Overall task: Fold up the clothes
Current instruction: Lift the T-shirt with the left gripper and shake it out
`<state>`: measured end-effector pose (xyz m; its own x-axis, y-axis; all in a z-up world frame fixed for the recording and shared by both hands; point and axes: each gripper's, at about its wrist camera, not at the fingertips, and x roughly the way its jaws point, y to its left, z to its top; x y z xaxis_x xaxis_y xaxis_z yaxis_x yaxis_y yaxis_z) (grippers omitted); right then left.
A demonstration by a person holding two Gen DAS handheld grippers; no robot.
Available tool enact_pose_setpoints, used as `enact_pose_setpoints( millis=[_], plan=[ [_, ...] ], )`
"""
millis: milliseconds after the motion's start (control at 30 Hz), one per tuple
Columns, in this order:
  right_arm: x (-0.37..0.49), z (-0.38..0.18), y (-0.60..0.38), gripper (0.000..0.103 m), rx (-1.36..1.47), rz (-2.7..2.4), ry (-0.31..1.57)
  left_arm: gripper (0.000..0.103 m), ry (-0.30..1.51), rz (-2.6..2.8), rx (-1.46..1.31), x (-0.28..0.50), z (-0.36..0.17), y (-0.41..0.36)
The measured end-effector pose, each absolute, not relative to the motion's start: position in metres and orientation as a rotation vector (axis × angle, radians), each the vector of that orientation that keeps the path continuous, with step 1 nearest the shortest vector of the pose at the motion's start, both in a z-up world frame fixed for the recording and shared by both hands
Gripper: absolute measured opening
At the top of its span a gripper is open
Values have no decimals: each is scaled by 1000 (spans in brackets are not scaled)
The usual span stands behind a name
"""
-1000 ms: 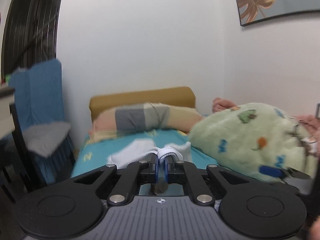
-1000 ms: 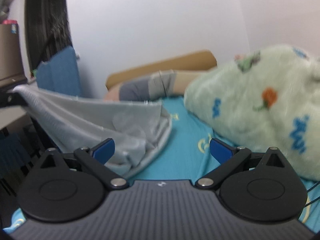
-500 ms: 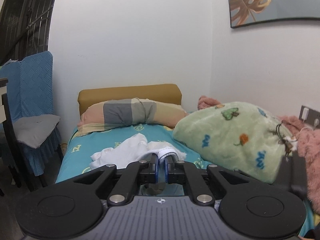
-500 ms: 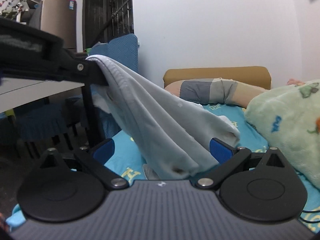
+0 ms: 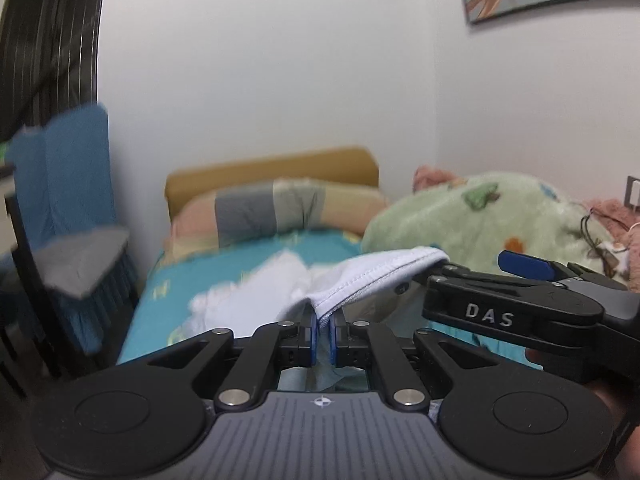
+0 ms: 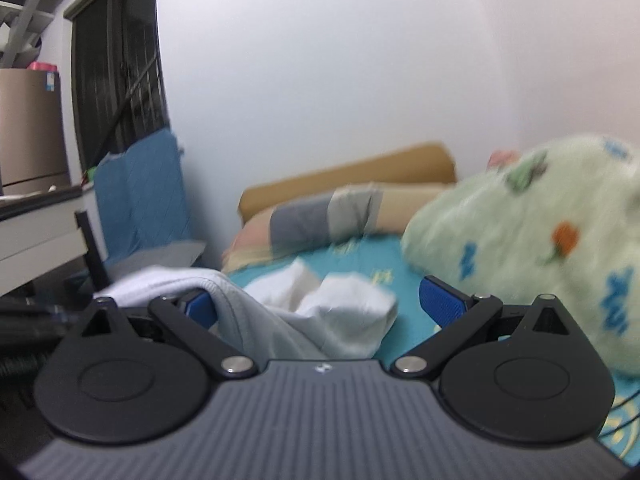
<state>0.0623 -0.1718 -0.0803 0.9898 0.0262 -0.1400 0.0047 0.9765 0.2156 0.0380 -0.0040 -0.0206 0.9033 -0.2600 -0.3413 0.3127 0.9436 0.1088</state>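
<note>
My left gripper (image 5: 320,330) is shut on the hemmed edge of a white garment (image 5: 372,276), held above the teal bed sheet (image 5: 240,264). The cloth stretches right from the left gripper to my right gripper (image 5: 472,276), which shows side-on in the left wrist view. In the right wrist view my right gripper (image 6: 316,300) is open, and the white garment (image 6: 256,312) drapes over and between its blue fingertips (image 6: 444,294). The rest of the garment (image 6: 344,304) bunches on the bed sheet (image 6: 404,280) ahead.
A green patterned blanket (image 5: 500,220) is heaped at the bed's right. A striped pillow (image 5: 280,212) lies against the tan headboard (image 5: 272,168). A chair draped in blue cloth (image 5: 68,176) stands left of the bed, and a desk edge (image 6: 36,232) sits at far left.
My right gripper has come in close beside the left, and the garment's edge now lies across its open fingers. The cloth hangs lower than half a second ago. My left gripper still clamps the hem.
</note>
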Motion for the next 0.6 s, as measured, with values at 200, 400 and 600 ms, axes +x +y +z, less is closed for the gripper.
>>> enact_pose_setpoints(
  millis=[200, 400, 600],
  plan=[
    [75, -97, -173, 103, 185, -23, 292, 6, 236, -281, 83, 17, -2, 3],
    [87, -127, -181, 103, 218, -86, 468, 5, 231, -233, 35, 13, 5, 19],
    [31, -70, -194, 103, 141, -259, 110, 6, 186, -250, 12, -2, 16, 29]
  ],
)
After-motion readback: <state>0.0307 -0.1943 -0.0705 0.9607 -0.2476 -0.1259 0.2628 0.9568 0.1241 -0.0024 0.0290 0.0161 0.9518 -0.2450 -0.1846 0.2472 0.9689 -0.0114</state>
